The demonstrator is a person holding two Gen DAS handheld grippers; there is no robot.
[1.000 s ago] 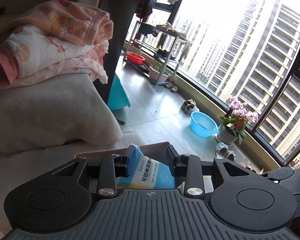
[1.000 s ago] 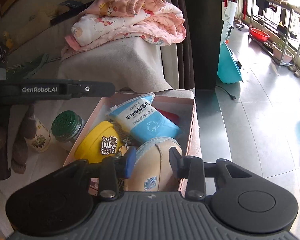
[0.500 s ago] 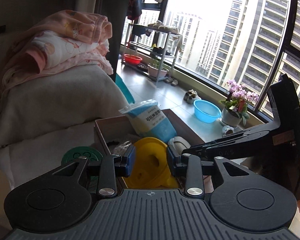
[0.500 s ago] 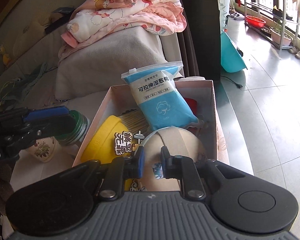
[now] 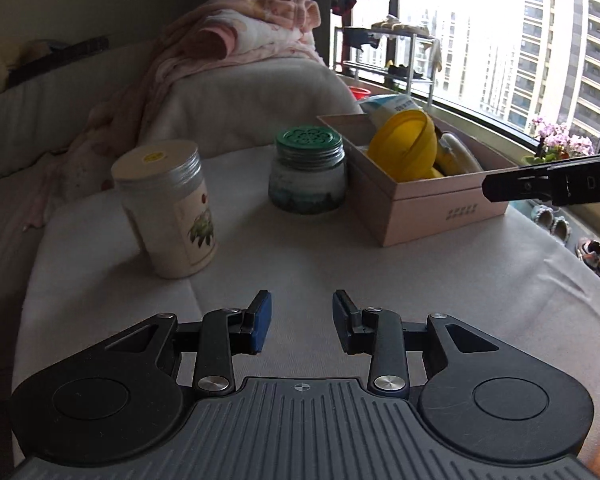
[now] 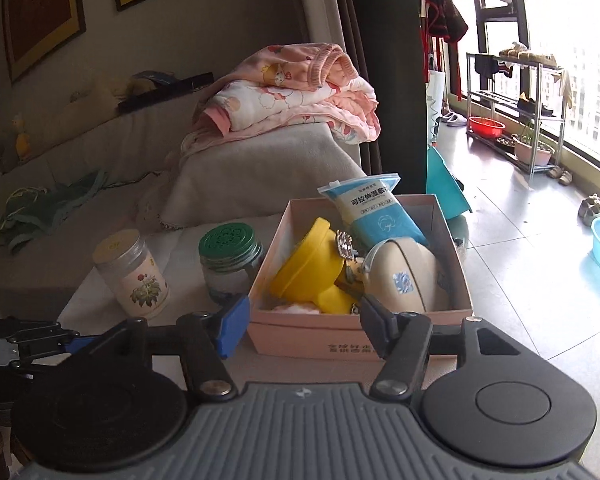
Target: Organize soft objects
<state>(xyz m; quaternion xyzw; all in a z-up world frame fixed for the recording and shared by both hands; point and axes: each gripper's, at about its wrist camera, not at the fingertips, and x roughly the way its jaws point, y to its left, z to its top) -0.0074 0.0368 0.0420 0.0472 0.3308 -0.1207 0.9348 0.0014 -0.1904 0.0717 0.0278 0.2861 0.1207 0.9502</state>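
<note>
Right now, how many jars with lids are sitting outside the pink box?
2. The green-lidded jar stands right beside the pink box; the flowered white jar stands farther left. More could hide behind the box.

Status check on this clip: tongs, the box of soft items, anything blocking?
Left tongs open, empty. Right tongs opening, nothing between them. Pink box holds blue wipes pack, yellow container, beige pouch. Two jars beside box, nothing blocking.

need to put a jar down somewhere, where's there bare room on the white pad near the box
Free: the wide strip of white pad in front of the cream jar, green-lid jar and pink box, up to the open left gripper. A narrow gap separates the jars. Crowded: the box, filled by the yellow cup, blue pack and beige pouch.
</note>
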